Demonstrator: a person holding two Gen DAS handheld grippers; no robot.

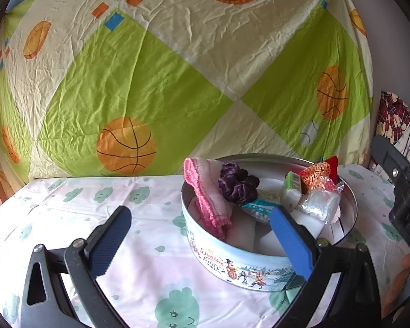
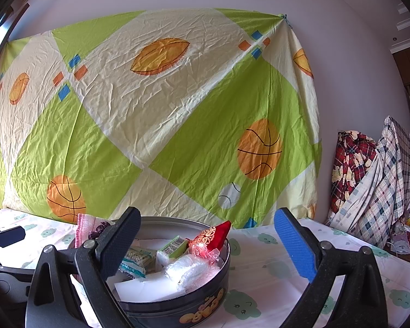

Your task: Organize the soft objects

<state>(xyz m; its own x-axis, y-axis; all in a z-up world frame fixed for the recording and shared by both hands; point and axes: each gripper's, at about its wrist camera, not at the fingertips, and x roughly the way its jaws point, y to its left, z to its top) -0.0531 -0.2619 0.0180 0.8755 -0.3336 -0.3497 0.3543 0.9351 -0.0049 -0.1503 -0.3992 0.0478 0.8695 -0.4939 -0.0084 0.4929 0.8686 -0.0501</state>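
Observation:
A round cookie tin [image 1: 232,262] stands on the bed, filled with soft items. A pink knitted cloth [image 1: 205,191] hangs over its left rim, beside a purple scrunchie [image 1: 237,184]. A red and gold pouch [image 1: 318,176], a green pack [image 1: 292,183], a clear plastic bag [image 1: 318,205] and white sponges lie inside. My left gripper [image 1: 202,243] is open and empty, its right finger over the tin. My right gripper [image 2: 207,248] is open and empty above the tin [image 2: 194,300]. The pouch [image 2: 213,236] and cloth [image 2: 83,229] show there too.
The bed sheet [image 1: 139,246] with green cloud prints spreads to the left and front. A green and cream sports-print sheet [image 1: 177,68] hangs behind. Plaid bedding [image 2: 369,180] is piled at the right. The right gripper's body [image 1: 404,191] is at the right edge.

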